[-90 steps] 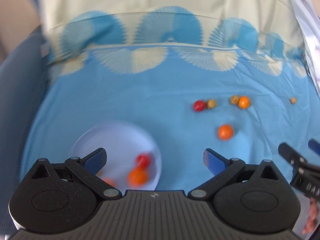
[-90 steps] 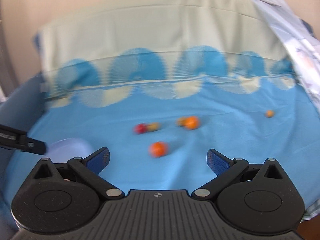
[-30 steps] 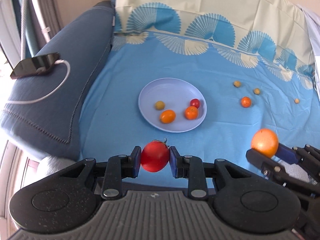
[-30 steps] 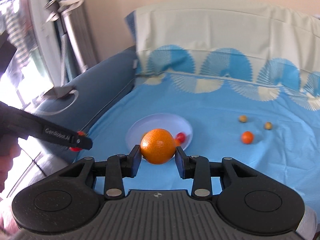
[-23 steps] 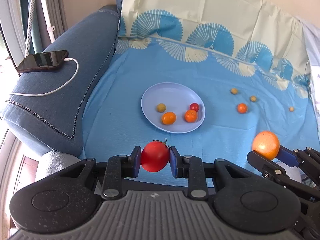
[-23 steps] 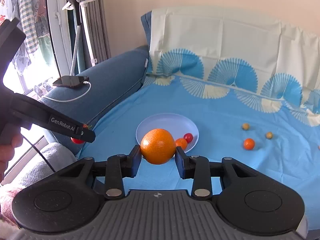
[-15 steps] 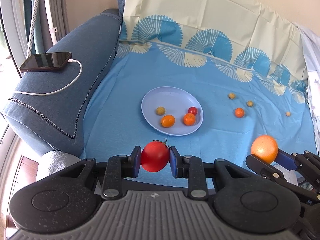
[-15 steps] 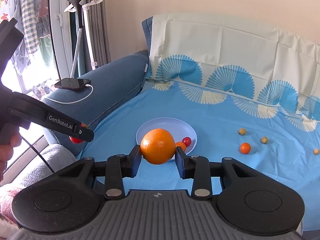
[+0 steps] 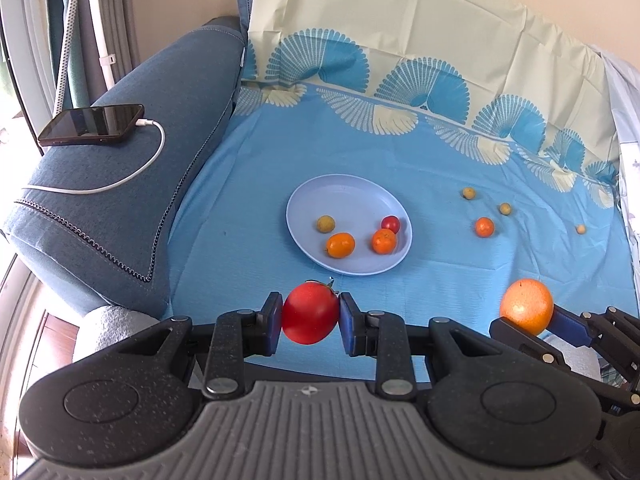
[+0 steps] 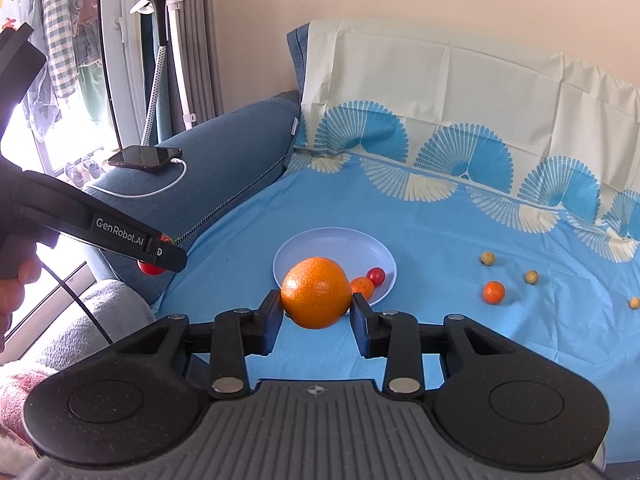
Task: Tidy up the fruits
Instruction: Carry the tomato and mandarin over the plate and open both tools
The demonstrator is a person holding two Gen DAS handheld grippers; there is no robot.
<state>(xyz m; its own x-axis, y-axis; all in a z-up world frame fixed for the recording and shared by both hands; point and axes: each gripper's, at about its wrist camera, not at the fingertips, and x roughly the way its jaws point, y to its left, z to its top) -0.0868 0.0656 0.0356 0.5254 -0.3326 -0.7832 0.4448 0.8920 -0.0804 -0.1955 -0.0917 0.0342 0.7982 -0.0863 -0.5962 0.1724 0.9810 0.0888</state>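
A: From the left wrist, what had changed?
B: The left tongs (image 9: 310, 318), earlier apart, were clamped on a tomato (image 9: 310, 312) short of the plate (image 9: 348, 200), which held four fruits; four lay loose on the sheet (image 9: 256, 184).
A: From the right wrist?
B: The right tongs (image 10: 316, 310) were clamped on one orange (image 10: 316, 292); both seemed bound for the plate.

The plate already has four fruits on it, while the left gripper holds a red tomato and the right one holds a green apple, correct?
Almost. The right gripper holds a big orange, not a green apple, as the right wrist view shows. The rest stands: the plate has four fruits on it, and the left gripper holds the red tomato.
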